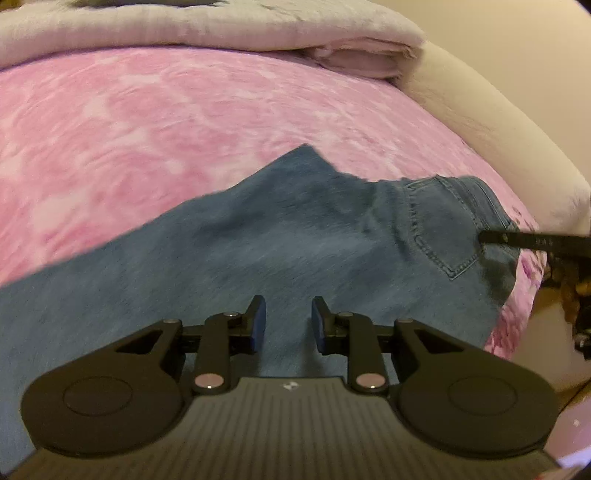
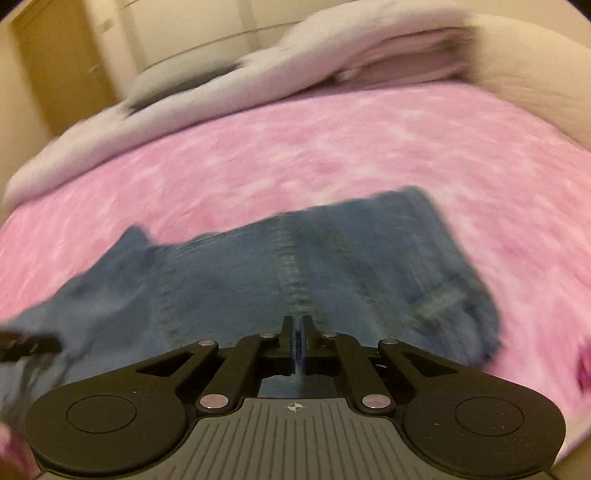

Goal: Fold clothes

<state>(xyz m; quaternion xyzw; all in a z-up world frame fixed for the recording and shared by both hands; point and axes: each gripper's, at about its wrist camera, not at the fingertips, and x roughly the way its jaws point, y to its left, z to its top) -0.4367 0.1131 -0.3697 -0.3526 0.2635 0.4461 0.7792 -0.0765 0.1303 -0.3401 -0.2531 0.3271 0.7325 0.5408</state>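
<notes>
Left to right. My left hand-held gripper [image 1: 288, 319] stands with its jaws partly open over the jeans [image 1: 258, 251], holding nothing; blue denim shows between the pads. The jeans lie spread across the pink bed cover [image 1: 184, 122], waist end and back pocket [image 1: 439, 229] toward the right, near the bed edge. A pale folded blanket [image 1: 221, 26] lies along the far side, well apart from the denim.

My right hand-held gripper [image 2: 297, 325] has its jaws pressed almost together on what looks like a thin pinch of jeans [image 2: 295, 266] at the near edge, close to a seam. The right view is blurred, so I cannot confirm how deep that hold is.

Judgement: the first fold is in hand, with only one side gripped. The next move calls for the left jaws to close on the near denim edge, so both ends lift evenly.
</notes>
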